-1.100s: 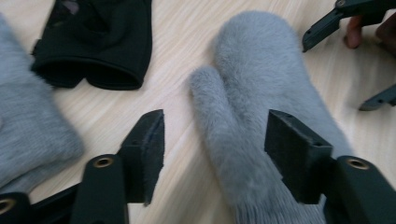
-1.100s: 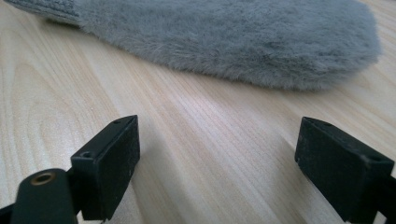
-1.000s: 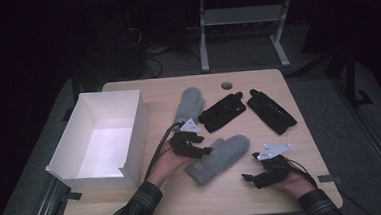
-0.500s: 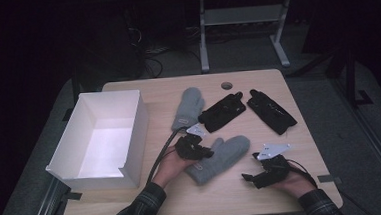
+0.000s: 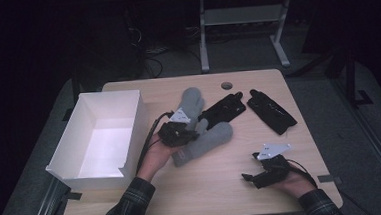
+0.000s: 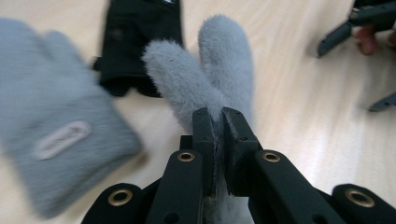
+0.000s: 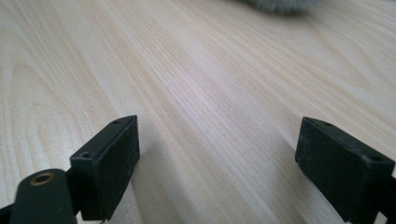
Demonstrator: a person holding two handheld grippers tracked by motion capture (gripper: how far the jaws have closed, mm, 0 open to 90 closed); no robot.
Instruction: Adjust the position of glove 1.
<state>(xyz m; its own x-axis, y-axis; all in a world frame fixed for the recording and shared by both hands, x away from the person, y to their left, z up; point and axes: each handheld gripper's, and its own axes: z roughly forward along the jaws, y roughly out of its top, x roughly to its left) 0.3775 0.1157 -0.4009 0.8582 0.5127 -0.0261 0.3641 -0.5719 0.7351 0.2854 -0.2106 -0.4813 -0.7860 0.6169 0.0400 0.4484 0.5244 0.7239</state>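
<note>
Hard to see: your left gripper (image 5: pixel 184 129) covers part of the near grey mitten (image 5: pixel 206 140) in the high view, so you cannot see its cuff end well there.
Blurry: the far grey mitten (image 6: pixel 51 121) looks smeared in the left gripper view.
Cut off: a bit of grey fluff shows at the top edge of the right gripper view, too little to tell what it is.
Left fingers: your left gripper has just been closing, and now it pinches the near grey mitten tight, fluff squeezed between the jaws.
Right fingers: your right gripper (image 5: pixel 250 178) is spread wide, with bare wood between the jaws and nothing in them.
Mitten place: the near grey mitten is in the middle of the table (image 5: pixel 214 196), just beside the white box (image 5: pixel 70 140) and touching the far grey mitten.
Other things: two black gloves (image 5: pixel 271 110) lie behind, toward the far edge.
Table top: pale wood with fine stripes.
Room: dark all around, with a white frame (image 5: pixel 243 19) on the floor behind.
</note>
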